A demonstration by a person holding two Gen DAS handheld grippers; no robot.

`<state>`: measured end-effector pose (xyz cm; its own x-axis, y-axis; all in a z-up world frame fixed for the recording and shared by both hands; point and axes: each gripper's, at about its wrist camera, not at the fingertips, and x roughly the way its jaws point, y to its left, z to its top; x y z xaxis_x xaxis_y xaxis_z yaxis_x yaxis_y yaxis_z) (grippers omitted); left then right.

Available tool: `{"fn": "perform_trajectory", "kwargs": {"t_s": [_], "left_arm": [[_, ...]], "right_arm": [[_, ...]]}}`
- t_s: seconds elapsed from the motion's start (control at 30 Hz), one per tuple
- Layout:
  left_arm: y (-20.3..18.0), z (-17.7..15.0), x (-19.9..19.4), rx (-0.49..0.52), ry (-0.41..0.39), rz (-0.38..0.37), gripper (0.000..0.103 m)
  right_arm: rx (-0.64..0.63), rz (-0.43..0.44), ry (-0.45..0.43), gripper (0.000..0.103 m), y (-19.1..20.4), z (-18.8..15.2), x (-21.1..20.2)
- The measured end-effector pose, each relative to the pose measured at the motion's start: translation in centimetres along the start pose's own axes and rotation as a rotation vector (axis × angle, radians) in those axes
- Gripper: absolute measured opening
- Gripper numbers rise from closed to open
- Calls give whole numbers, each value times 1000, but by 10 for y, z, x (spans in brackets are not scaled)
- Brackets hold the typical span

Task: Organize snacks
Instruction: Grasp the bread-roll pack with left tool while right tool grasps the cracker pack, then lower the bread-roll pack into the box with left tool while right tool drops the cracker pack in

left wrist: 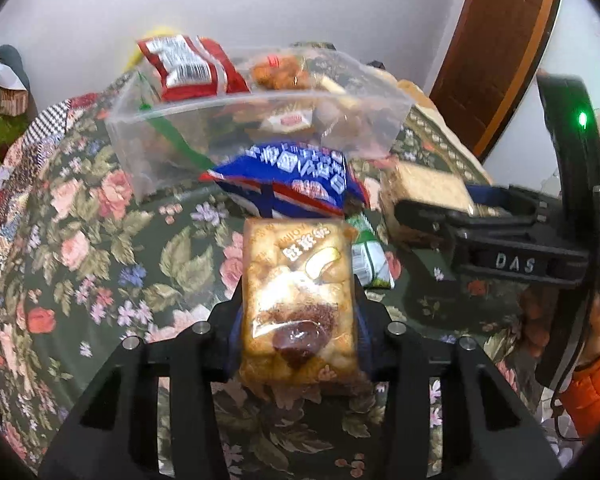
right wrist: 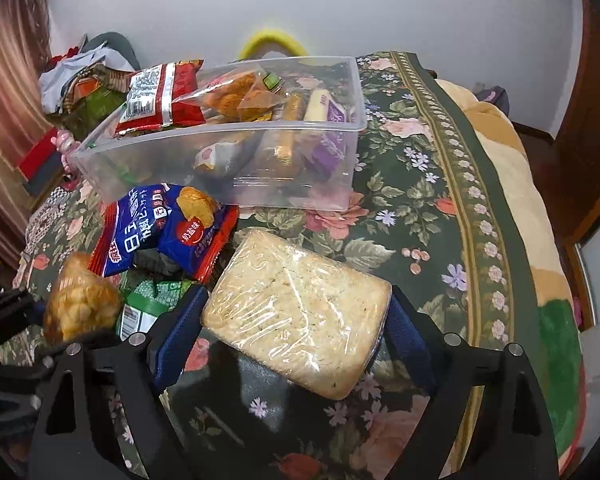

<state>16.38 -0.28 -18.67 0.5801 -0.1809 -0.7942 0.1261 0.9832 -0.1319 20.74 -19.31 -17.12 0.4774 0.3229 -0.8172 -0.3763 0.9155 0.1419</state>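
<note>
My left gripper (left wrist: pixel 298 320) is shut on an orange-brown snack packet (left wrist: pixel 298 292) and holds it above the floral cloth. My right gripper (right wrist: pixel 296 320) is shut on a pale wrapped cracker block (right wrist: pixel 296 312), also lifted; that gripper shows in the left wrist view (left wrist: pixel 432 204) at the right. A clear plastic bin (right wrist: pixel 292 188) stands ahead, holding a red packet (right wrist: pixel 160 96), an orange packet and a purple one. A blue packet (right wrist: pixel 156 232) and a green packet (right wrist: pixel 148 304) lie on the cloth in front of the bin.
The floral tablecloth (right wrist: pixel 440 220) covers a round table whose edge curves away at the right. A brown door (left wrist: pixel 496 52) stands at the far right. Piled clothes (right wrist: pixel 88 76) lie at the back left.
</note>
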Motion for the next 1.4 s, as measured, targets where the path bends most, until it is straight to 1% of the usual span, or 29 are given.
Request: {"fn": "perform_trajectory", "kwargs": {"t_s": [0.17, 0.33, 0.6, 0.8, 1.0, 1.2, 1.3, 1.4], "left_arm": [[7, 16, -15, -16, -47, 8, 44], [11, 38, -28, -33, -115, 10, 44], [16, 75, -37, -44, -195, 30, 44], [19, 104, -28, -41, -234, 48, 44], [25, 132, -8, -44, -237, 57, 44], [37, 154, 18, -53, -218, 74, 44], [43, 161, 29, -61, -209, 90, 44], [49, 165, 39, -74, -190, 88, 44]], "right_arm": [[2, -1, -18, 85, -4, -2, -8], [-9, -9, -70, 85, -4, 7, -24], [-19, 8, -169, 85, 0, 38, -44], [-31, 20, -220, 85, 5, 63, -41], [-45, 26, -236, 85, 9, 82, -24], [-74, 22, -217, 85, 16, 98, -2], [-85, 25, -202, 85, 19, 103, 8], [-81, 33, -184, 86, 17, 107, 16]]}}
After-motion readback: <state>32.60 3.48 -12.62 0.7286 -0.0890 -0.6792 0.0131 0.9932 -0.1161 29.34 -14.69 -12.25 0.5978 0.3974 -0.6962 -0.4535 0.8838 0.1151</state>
